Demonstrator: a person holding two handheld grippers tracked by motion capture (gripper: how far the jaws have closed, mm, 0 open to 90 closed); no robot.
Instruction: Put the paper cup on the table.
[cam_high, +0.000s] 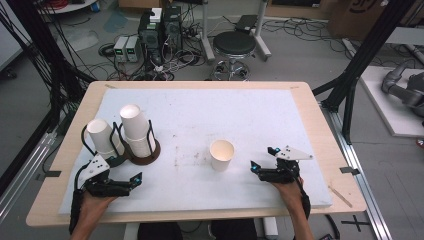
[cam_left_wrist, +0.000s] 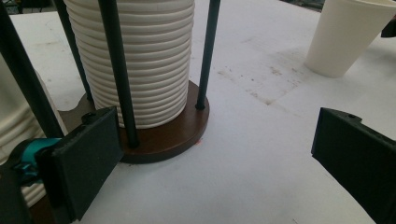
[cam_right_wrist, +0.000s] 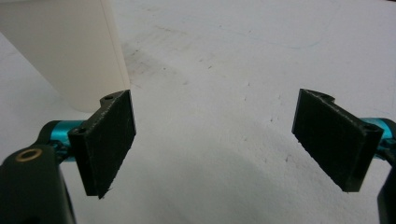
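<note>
A single white paper cup (cam_high: 221, 155) stands upright, mouth up, near the middle of the white mat (cam_high: 200, 115). Two stacks of white cups (cam_high: 136, 130) sit upside down in black wire holders on brown bases (cam_high: 147, 159) at the left. My left gripper (cam_high: 127, 171) is open just in front of the nearer holder, with nothing between its jaws. In the left gripper view the ribbed cup stack (cam_left_wrist: 144, 60) and brown base (cam_left_wrist: 173, 135) are close ahead, the single cup (cam_left_wrist: 345, 37) farther right. My right gripper (cam_high: 263, 158) is open, just right of the single cup (cam_right_wrist: 60, 46).
The second stack (cam_high: 102, 139) stands by the table's left edge. Beyond the far edge are a black stool (cam_high: 234, 45), computer boxes (cam_high: 157, 32) and floor cables. Black frame posts (cam_high: 360, 55) rise at the right. A wooden table border (cam_high: 325, 150) surrounds the mat.
</note>
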